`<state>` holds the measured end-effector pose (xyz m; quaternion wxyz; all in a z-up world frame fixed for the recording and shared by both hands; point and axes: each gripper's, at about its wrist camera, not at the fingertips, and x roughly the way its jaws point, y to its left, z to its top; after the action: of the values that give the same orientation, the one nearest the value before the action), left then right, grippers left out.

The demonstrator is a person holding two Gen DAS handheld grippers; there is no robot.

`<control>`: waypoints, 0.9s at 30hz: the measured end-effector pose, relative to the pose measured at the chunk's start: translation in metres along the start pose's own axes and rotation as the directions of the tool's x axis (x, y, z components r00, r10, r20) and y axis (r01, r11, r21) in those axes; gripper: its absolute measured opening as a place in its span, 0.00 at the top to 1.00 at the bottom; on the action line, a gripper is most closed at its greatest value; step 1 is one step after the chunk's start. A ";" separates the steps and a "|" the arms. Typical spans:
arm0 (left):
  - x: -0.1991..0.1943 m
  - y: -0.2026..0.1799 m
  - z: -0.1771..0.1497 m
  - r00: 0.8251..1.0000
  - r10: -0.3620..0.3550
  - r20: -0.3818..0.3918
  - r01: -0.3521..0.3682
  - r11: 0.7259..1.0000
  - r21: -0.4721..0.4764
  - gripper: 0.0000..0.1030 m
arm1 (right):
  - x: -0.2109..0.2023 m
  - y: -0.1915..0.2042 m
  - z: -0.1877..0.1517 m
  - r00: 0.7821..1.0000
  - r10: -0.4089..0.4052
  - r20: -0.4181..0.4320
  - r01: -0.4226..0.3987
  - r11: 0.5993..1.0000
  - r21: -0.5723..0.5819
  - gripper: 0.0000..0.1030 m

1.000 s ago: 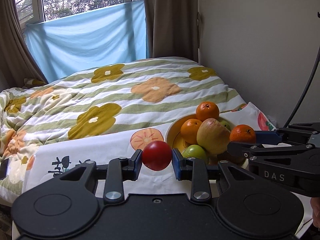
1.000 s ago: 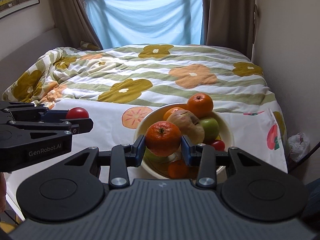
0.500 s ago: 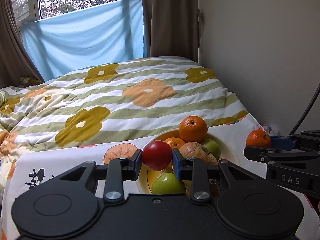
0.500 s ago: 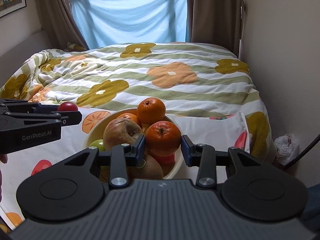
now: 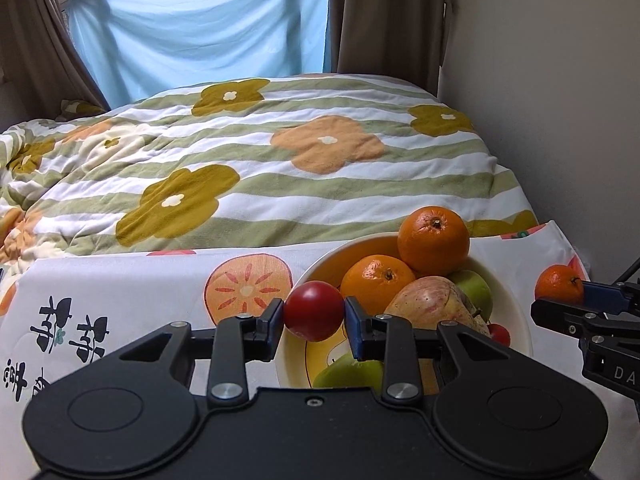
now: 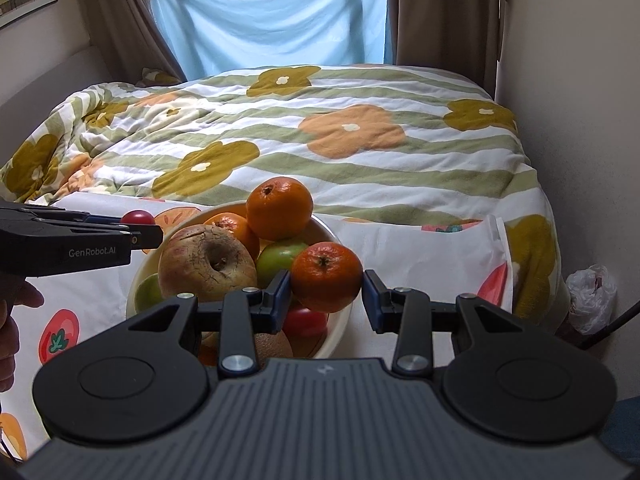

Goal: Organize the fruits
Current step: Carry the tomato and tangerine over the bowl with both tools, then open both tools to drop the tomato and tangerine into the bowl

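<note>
My left gripper (image 5: 314,312) is shut on a small red tomato (image 5: 314,310), held at the left rim of the cream fruit bowl (image 5: 520,320). My right gripper (image 6: 326,278) is shut on a small orange (image 6: 326,276), held over the bowl's right edge (image 6: 340,316). The bowl holds two oranges (image 6: 279,208), a large blotchy apple (image 6: 206,262), green apples (image 6: 278,260), a red tomato (image 6: 306,320) and a kiwi (image 6: 272,346). The left gripper with its tomato also shows in the right wrist view (image 6: 138,218); the right gripper's orange shows in the left wrist view (image 5: 559,283).
The bowl stands on a white fruit-print cloth (image 5: 120,292) at the foot of a bed with a flowered striped duvet (image 5: 280,152). A wall runs along the right (image 6: 580,80). A plastic bag (image 6: 592,292) lies on the floor at the right.
Both grippers kept their fruit. The left gripper shifted left from over the bowl's middle to its left rim. The right gripper shifted right, so the bowl now lies more to its left.
</note>
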<state>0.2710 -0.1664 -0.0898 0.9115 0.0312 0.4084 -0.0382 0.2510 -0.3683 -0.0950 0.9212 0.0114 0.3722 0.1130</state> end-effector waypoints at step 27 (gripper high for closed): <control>-0.041 0.004 -0.030 0.998 0.046 0.035 -0.044 0.998 -0.039 0.11 | 0.021 0.016 -0.014 0.998 0.057 -0.040 -0.062 0.986 -0.152 0.48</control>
<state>0.2224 -0.1584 -0.0791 0.9197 0.0223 0.3919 -0.0105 0.2526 -0.3487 -0.1174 0.9089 -0.0501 0.3781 0.1687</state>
